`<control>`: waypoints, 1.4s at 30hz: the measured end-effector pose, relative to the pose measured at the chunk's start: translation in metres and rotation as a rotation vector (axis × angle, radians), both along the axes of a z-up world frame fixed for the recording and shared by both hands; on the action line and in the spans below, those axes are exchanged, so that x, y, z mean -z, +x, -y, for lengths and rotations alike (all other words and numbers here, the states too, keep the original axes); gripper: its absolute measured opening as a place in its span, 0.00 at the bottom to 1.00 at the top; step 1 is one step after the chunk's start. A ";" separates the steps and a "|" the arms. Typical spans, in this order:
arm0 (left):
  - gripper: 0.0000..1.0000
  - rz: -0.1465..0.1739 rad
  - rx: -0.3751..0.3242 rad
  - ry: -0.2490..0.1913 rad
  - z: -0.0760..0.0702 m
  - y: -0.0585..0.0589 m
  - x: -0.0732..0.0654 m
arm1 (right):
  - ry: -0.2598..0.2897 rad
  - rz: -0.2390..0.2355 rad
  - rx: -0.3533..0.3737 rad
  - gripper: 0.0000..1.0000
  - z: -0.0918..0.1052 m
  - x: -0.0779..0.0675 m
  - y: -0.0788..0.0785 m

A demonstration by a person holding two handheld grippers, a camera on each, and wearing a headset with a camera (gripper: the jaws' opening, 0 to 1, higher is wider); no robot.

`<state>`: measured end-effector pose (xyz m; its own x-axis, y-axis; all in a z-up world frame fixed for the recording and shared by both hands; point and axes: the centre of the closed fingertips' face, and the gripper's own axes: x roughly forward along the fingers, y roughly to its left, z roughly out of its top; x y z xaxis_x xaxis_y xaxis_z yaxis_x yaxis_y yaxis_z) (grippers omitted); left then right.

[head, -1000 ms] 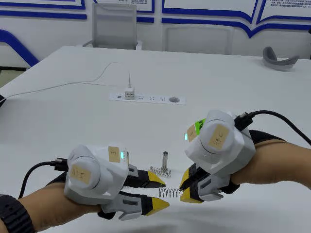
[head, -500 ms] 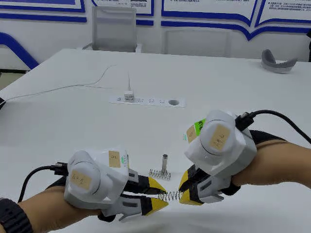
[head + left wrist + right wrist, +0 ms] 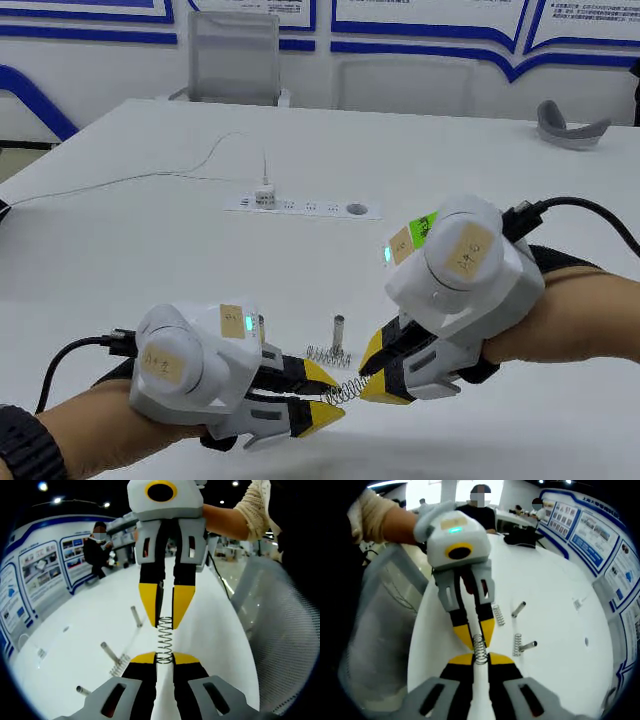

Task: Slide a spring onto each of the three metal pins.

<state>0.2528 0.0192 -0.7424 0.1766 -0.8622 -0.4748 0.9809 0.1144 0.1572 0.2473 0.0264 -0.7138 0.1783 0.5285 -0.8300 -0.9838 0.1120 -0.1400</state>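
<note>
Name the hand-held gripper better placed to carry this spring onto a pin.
Right, probably: both clamp the spring, but the right hand-held gripper angles down from above, beside the upright pin.

A wide white table [image 3: 120, 250] carries a white power strip [image 3: 300, 205] and 1 thin cable [image 3: 130, 181]. Behind it stand 1 grey mesh chair [image 3: 235, 50] and a white wall [image 3: 100, 65] with blue stripes. Ceiling lights [image 3: 42, 486] glow overhead.
</note>
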 end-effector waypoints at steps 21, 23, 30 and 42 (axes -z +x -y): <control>0.11 -0.014 0.001 -0.022 0.005 -0.001 -0.003 | 0.080 0.036 -0.029 0.11 -0.026 -0.017 -0.001; 0.11 -0.015 0.002 -0.020 0.004 -0.002 -0.002 | 0.080 0.033 -0.028 0.11 -0.027 -0.017 -0.001; 0.11 -0.022 -0.006 -0.023 0.003 0.000 -0.002 | 0.085 0.026 -0.018 0.13 -0.026 -0.016 0.000; 0.11 -0.024 -0.007 -0.023 0.003 -0.001 -0.002 | 0.071 0.014 -0.013 0.14 -0.023 -0.009 -0.002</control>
